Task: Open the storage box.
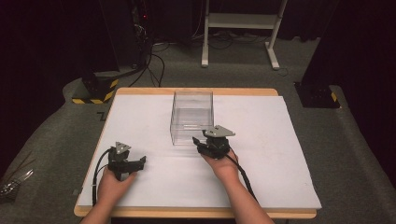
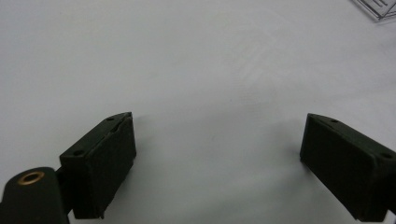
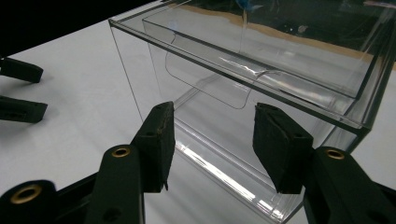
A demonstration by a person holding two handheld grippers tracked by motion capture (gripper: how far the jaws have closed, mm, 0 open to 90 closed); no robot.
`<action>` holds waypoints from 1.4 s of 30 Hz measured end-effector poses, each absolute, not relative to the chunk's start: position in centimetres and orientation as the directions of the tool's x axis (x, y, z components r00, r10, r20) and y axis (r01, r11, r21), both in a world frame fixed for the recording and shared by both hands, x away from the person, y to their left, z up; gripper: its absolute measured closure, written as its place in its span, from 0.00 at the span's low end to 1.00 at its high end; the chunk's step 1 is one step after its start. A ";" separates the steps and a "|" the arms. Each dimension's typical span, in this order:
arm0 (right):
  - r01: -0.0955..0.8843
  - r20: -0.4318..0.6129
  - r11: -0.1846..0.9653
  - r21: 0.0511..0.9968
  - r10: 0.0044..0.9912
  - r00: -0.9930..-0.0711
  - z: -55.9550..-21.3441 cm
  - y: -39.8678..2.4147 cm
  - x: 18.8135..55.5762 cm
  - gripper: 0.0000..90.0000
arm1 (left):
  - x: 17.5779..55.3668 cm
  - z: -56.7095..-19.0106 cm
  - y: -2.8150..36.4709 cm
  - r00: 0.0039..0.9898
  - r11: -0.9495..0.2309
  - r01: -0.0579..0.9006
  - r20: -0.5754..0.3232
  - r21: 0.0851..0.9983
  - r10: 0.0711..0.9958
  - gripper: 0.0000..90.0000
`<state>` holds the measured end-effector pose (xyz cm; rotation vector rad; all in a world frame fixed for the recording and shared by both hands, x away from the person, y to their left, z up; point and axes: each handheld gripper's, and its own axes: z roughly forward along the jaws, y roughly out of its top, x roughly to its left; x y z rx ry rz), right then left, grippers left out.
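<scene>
Dark room, white worktop (image 1: 261, 158) | clear box (image 1: 191, 116) stands at frame centre, seems untouched | right gripper (image 1: 205, 142) just below it, jaws part open, empty | left gripper (image 1: 140, 162) lower left, wide open, empty | progress: apparently at start, no grasp yet.

A clear plastic box (image 1: 191, 116) stands on the desk (image 1: 261, 154), toward the far edge and about midway across. The right tongs (image 1: 201, 140) sit just before the box's near wall, at its right half, and in the right gripper view (image 3: 210, 140) their jaws point at that wall; contact cannot be made out. The left tongs (image 1: 140, 161) rest on the desk well to the left of the box and nearer the person. Behind the desk, on the floor, stands a frame (image 1: 240, 28), with cables (image 1: 154, 65) to its left.
</scene>
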<state>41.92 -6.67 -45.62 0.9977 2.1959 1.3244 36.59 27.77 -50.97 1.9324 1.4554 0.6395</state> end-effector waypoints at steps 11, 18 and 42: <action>0.385 0.065 0.269 0.883 0.742 -0.667 -45.9 -6.4 42.8 0.55 | 36.6 -51.0 27.8 0.276 -0.198 0.657 0.012 0.727 0.961 0.12; 0.386 0.086 0.253 0.887 0.731 -0.677 -46.2 -6.4 43.4 0.61 | 36.6 -51.0 27.8 0.276 -0.198 0.657 0.011 0.727 0.961 0.12; 0.373 0.130 0.236 0.897 0.667 -0.734 -46.6 -7.5 44.3 0.83 | 36.6 -51.0 27.8 0.277 -0.198 0.658 0.011 0.727 0.961 0.12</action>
